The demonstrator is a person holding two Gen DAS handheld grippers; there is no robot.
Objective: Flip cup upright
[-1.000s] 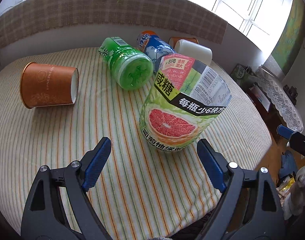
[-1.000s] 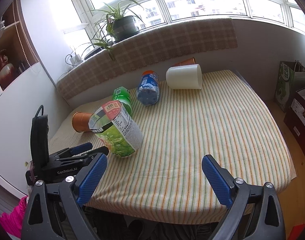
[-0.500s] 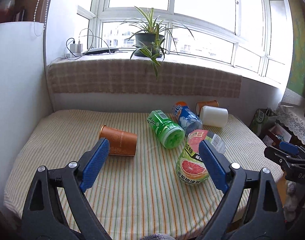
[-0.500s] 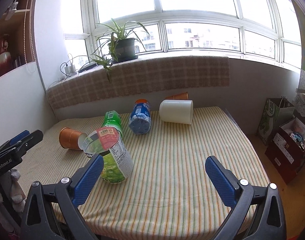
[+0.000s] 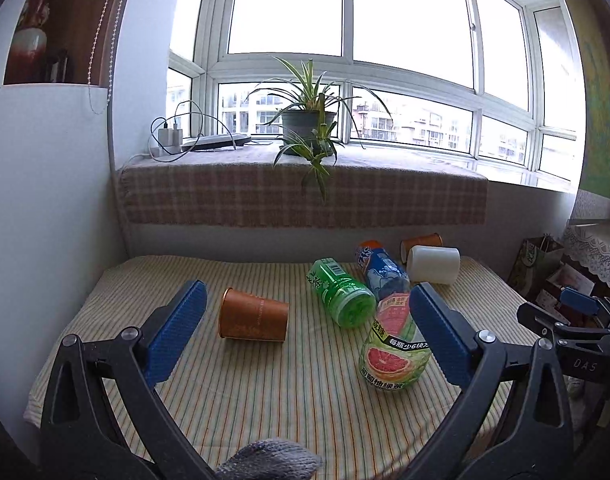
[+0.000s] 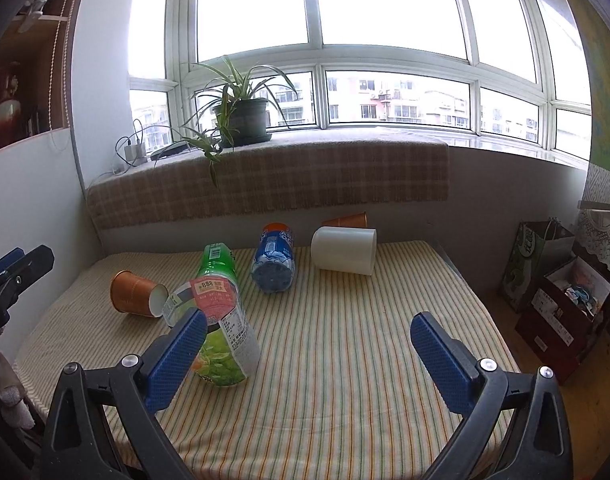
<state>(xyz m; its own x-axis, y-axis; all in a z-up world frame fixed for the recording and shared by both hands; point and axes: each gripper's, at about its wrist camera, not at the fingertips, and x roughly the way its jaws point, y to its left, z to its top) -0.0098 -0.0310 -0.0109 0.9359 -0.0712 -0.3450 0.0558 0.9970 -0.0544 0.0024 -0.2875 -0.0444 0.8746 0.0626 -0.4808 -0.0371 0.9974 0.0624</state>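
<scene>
A grapefruit-label cut-bottle cup (image 5: 395, 350) stands upright, leaning a little, on the striped tablecloth (image 5: 265, 392); it also shows in the right wrist view (image 6: 221, 332). An orange paper cup (image 5: 252, 315) (image 6: 135, 294), a green cup (image 5: 341, 292) (image 6: 217, 266), a blue cup (image 5: 381, 270) (image 6: 275, 258), a white cup (image 5: 433, 265) (image 6: 343, 250) and a second orange cup (image 5: 421, 242) (image 6: 345, 220) lie on their sides. My left gripper (image 5: 309, 332) is open and empty, held back from the table. My right gripper (image 6: 309, 352) is open and empty, also held back.
A plaid-covered sill (image 5: 305, 196) with a potted plant (image 5: 309, 124) and chargers (image 5: 169, 136) runs behind the table. A white wall (image 5: 45, 220) is at the left. Bags and boxes (image 6: 557, 284) stand on the floor at the right.
Both grippers have pulled back and up from the table. The left gripper was close around the grapefruit cup and is now well away from it. The cup stays standing.
</scene>
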